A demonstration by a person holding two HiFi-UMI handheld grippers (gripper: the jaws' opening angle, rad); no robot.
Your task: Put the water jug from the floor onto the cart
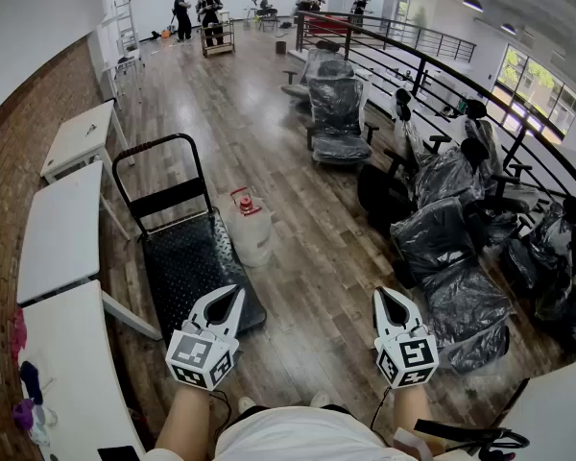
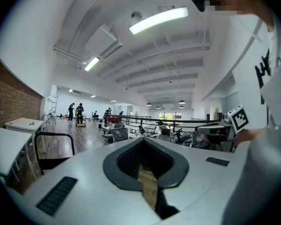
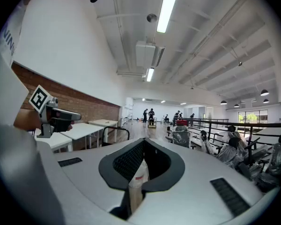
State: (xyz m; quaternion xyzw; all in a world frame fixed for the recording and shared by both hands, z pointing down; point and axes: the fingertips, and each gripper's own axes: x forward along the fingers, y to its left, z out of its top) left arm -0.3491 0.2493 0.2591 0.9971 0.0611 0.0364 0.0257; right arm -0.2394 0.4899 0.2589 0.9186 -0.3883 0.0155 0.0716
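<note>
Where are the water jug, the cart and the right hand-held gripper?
water jug (image 1: pixel 255 240), head view, on its pale body.
cart (image 1: pixel 187 259), head view, on the bare black deck.
right hand-held gripper (image 1: pixel 385 296), head view, at its closed jaw tips.

The fingers (image 3: pixel 127 161) hide most of the water jug (image 3: pixel 137 184).

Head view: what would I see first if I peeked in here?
A pale water jug with a red top stands on the wooden floor, right beside a black cart. At the bottom, the left gripper and right gripper point forward. Plastic-wrapped chairs crowd the right side.
</note>
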